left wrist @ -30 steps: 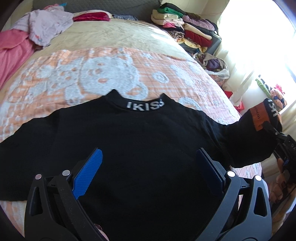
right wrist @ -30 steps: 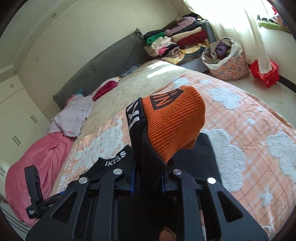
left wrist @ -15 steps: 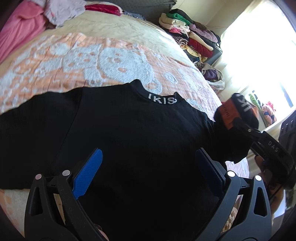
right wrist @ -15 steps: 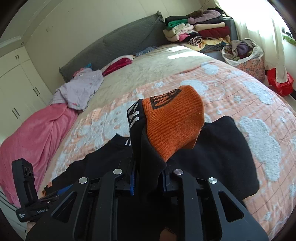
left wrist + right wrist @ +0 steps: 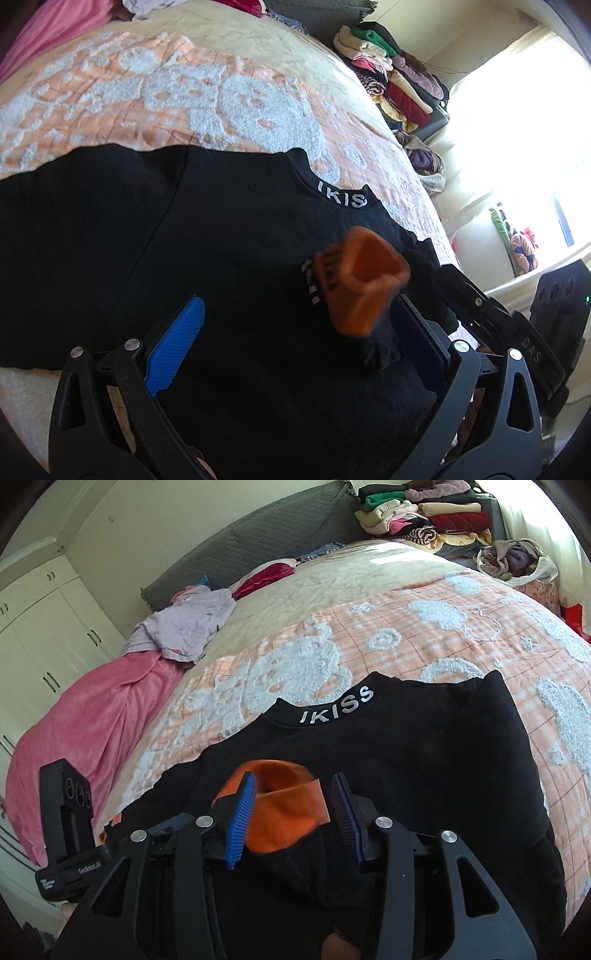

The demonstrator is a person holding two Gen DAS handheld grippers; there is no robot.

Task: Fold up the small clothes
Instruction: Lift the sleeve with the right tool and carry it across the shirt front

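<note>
Black knit sweater [image 5: 424, 760] lies on my bed; my right tongs [image 5: 291, 812] are opening around its orange ribbed cuff [image 5: 284, 819], pads clear. Left tongs [image 5: 295, 350] spread wide, empty.

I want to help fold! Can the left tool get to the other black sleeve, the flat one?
Probably yes. The left tool hangs open above the sweater, and the flat sleeve lies uncovered on the blanket with nothing between them.
</note>
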